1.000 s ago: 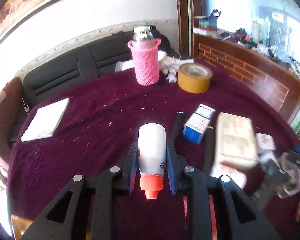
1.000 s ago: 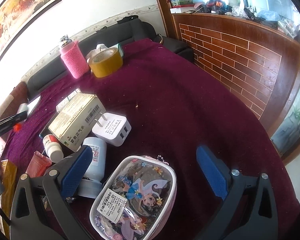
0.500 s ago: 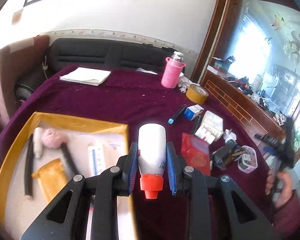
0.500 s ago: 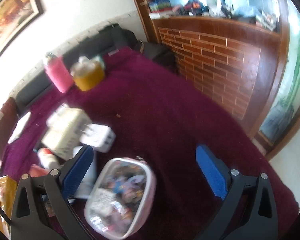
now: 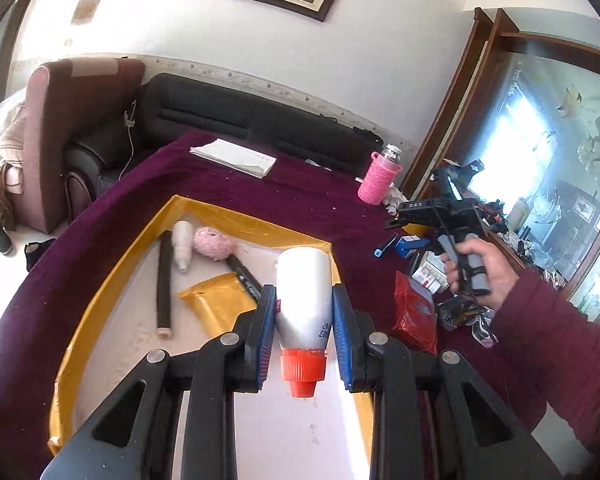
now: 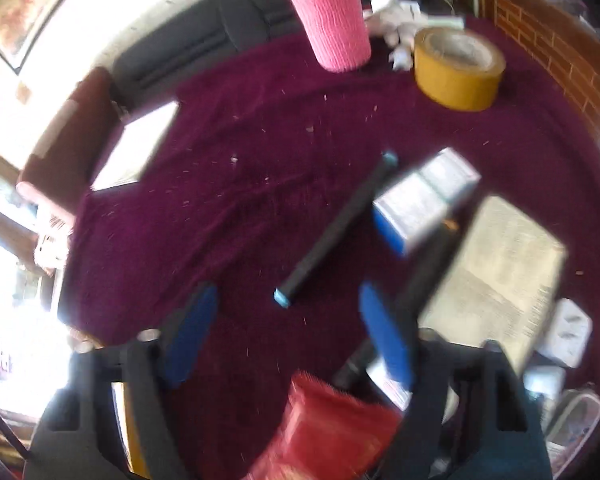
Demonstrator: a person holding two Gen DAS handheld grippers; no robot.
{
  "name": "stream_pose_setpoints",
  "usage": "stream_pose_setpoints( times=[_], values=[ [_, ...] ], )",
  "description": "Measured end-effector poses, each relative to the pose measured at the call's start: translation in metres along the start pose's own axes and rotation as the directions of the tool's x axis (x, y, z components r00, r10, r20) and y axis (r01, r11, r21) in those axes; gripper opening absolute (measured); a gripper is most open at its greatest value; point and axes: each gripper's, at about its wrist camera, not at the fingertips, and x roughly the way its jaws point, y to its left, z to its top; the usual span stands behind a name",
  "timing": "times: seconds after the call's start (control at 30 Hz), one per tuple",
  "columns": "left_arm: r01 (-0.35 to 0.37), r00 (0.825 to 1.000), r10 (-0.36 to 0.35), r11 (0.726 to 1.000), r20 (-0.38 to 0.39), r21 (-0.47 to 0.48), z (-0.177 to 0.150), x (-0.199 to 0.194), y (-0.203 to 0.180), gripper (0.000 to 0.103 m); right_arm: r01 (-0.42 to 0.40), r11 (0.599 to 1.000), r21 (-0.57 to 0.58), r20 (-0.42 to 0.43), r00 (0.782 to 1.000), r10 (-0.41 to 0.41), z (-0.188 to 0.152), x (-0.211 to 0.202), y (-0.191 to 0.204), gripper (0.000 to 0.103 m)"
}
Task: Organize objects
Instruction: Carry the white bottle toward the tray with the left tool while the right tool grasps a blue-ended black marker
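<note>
White squeeze bottle [image 5: 303, 292], orange nozzle cap rearward, pinched mid-body between left gripper [image 5: 303, 320] pads above yellow-rimmed tray [image 5: 112, 276]: likely light, smooth, squashable; right gripper [image 6: 288, 336] spread, empty.

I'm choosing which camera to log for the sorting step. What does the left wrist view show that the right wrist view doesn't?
Only the left wrist view shows the yellow-rimmed tray, the pink yarn ball in it, and the left gripper clamping a white bottle. Only the right wrist view shows the tape roll and the right gripper's open fingers. Both show the pink-sleeved flask, the black pen and the red packet.
</note>
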Motion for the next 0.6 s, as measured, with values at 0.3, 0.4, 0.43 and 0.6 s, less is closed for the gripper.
stream_pose_setpoints(
  times=[0.3, 0.4, 0.43, 0.6],
  values=[
    [-0.043, 0.999, 0.045, 0.997, 0.03, -0.059, -0.002, -0.014, 0.04, 0.023, 0.35, 0.935, 0.053, 0.053, 0.934, -0.353, 0.024, 0.061, 0.003, 0.031],
    [-0.056, 0.998, 0.057, 0.996, 0.005, -0.073, -0.006, -0.003, 0.045, 0.023, 0.331, 0.942, 0.062, 0.073, 0.939, -0.335, 0.021, 0.056, -0.008, 0.012],
    [-0.065, 0.998, 0.065, 0.995, -0.004, -0.072, -0.006, 0.0, 0.045, 0.023, 0.306, 0.95, 0.068, 0.072, 0.948, -0.311, 0.019, 0.053, -0.014, 0.012],
    [-0.084, 0.996, 0.082, 0.993, -0.022, -0.082, -0.002, 0.005, 0.05, 0.023, 0.135, 0.988, 0.08, 0.089, 0.986, -0.142, -0.003, 0.02, -0.032, 0.012]
  ],
)
